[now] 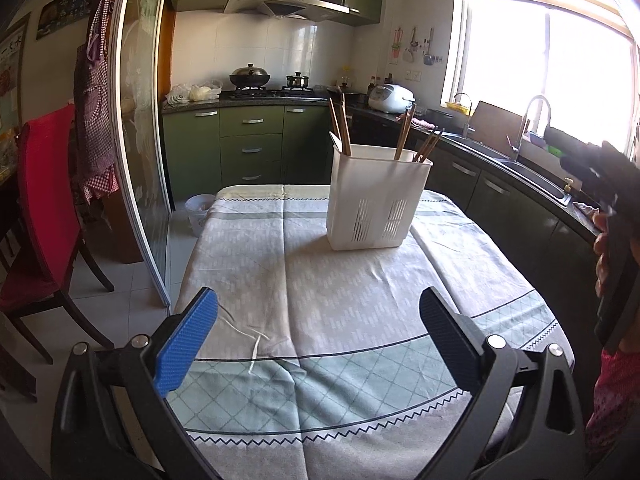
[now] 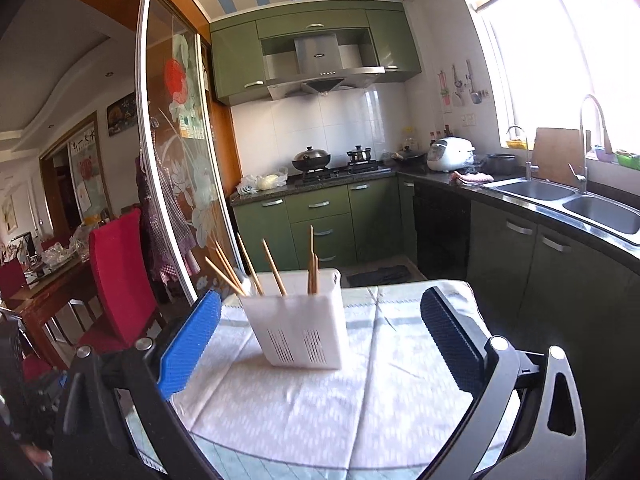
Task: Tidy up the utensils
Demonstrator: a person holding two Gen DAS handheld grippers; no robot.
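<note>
Utensils stand sorted: I see the table (image 1: pixel 340 300) carrying a white holder (image 1: pixel 376 200) near its far edge, chopsticks (image 1: pixel 404 132) upright inside. My left gripper (image 1: pixel 318 336) and right gripper (image 2: pixel 320 344) both gape wide, holding nothing.

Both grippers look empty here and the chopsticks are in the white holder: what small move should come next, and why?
Probably draw both grippers back and stop. The left gripper and right gripper are open with nothing between them, the chopsticks stand in the white holder, and no loose utensil shows on the tablecloth.
</note>
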